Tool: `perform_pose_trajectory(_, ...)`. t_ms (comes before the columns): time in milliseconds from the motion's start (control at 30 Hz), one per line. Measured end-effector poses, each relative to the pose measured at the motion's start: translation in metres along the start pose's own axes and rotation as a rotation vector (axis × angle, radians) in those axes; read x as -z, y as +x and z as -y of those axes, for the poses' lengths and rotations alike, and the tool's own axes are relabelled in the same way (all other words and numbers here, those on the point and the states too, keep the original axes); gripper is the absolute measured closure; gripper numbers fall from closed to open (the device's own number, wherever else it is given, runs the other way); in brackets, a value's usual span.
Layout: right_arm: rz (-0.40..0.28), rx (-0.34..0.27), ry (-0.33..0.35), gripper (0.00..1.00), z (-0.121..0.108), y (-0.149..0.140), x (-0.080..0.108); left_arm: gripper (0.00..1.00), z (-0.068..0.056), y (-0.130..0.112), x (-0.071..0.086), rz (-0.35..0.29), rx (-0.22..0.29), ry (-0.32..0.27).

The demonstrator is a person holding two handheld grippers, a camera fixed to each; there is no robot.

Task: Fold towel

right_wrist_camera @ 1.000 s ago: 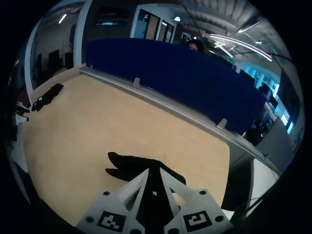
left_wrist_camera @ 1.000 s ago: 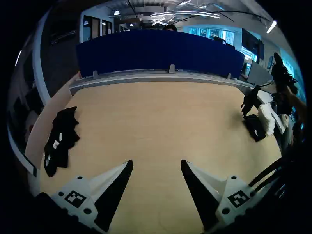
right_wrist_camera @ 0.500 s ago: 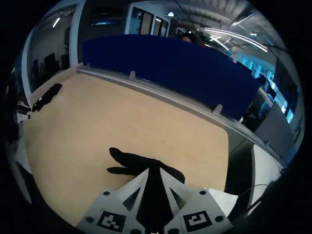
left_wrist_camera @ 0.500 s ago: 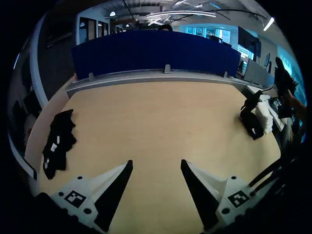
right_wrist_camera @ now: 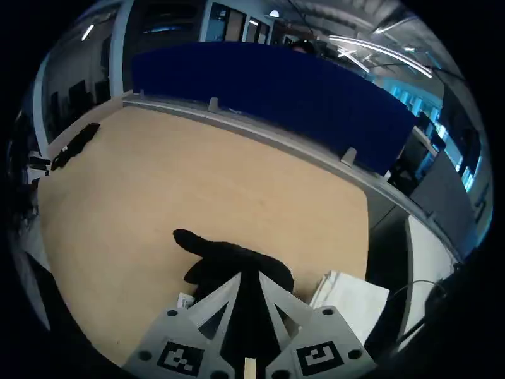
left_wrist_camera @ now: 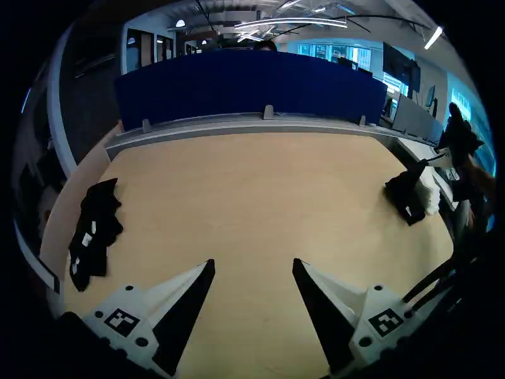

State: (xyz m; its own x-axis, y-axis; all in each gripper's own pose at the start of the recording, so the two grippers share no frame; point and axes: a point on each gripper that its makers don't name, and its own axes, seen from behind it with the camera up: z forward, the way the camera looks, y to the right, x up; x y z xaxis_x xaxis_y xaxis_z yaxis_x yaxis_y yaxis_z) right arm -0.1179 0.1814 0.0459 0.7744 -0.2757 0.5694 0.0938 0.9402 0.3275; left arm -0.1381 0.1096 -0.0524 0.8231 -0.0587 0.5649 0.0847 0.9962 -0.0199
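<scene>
My right gripper [right_wrist_camera: 249, 279] is shut on a black towel [right_wrist_camera: 224, 256], which bunches on the wooden table [right_wrist_camera: 189, 177] just ahead of the fingers. In the left gripper view the same black towel [left_wrist_camera: 404, 194] sits at the table's far right edge, under a person's hand [left_wrist_camera: 470, 174]. My left gripper [left_wrist_camera: 252, 262] hovers open over the bare table [left_wrist_camera: 252, 189] near its front edge, with nothing between its fingers. A second heap of black cloth [left_wrist_camera: 95, 230] lies at the left edge of the table; the right gripper view shows that black cloth [right_wrist_camera: 76, 144] far off to the left.
A stack of folded white towels [right_wrist_camera: 350, 303] lies right of the held towel, and the white stack [left_wrist_camera: 432, 196] also shows in the left gripper view. A blue divider panel [left_wrist_camera: 252, 79] on a grey rail [left_wrist_camera: 252, 123] bounds the table's far side.
The right gripper has carried the black towel down and a little inward from the table's right edge. The white stack has come into the right gripper view. The left gripper has barely moved.
</scene>
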Motion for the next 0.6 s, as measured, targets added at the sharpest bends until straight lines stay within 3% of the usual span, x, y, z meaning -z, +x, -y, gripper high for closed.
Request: perform_pose_trajectory(600, 0.072, -0.069, -0.054, 0.96, -0.011, -0.06, 0.01, 0.09, -0.001, 0.003, 0.001, 0.001, -0.016, -0.01)
